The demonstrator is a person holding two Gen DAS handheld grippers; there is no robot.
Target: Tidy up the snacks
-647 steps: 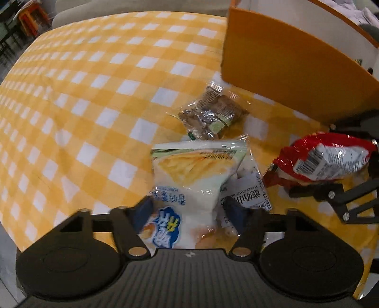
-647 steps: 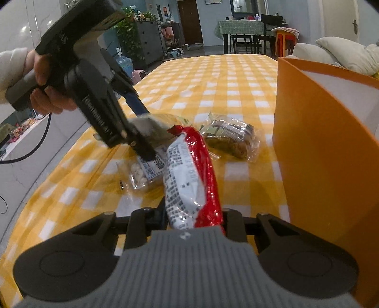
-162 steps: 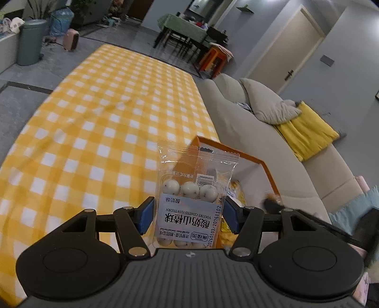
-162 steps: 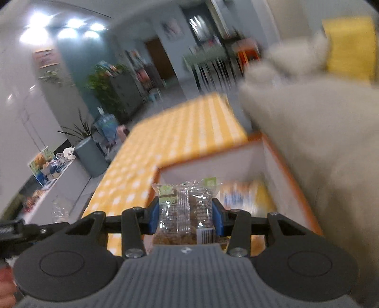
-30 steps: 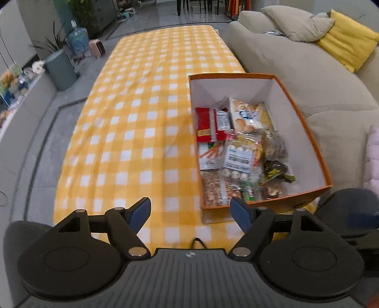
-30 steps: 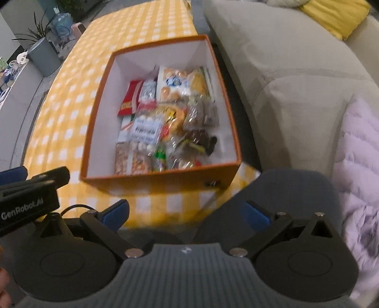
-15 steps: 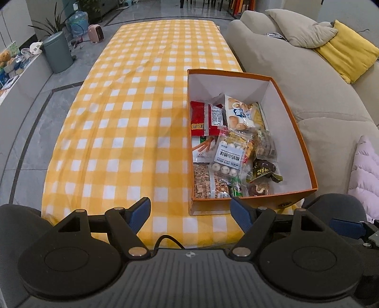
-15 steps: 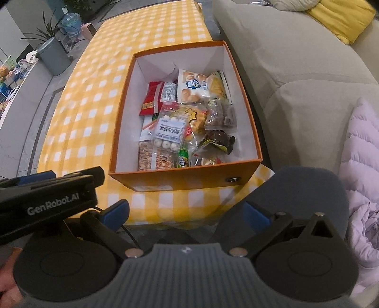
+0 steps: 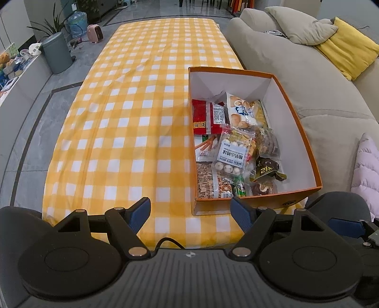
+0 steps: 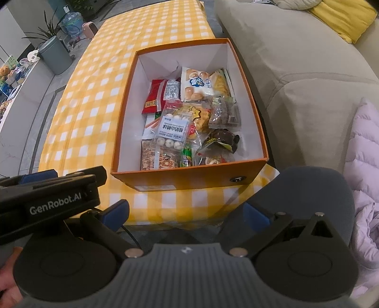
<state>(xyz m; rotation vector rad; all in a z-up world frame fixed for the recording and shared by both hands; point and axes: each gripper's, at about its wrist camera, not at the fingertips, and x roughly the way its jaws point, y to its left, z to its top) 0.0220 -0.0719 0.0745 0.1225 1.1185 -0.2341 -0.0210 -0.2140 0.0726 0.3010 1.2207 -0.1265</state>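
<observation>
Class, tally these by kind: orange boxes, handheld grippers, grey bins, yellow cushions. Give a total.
Orange box: 1
Grippers: 2, the left gripper and the right gripper
Grey bin: 1
Yellow cushion: 1
Total: 5

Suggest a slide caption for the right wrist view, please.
Open right tool hangs above the orange box, filled with snack packets, on the yellow checked tablecloth.

Grey tiled floor [image 9: 35,123]; beige sofa [image 9: 308,78] with yellow cushion [image 9: 348,54]; grey bin [image 9: 58,53], potted plant [image 9: 51,22] at far left.
</observation>
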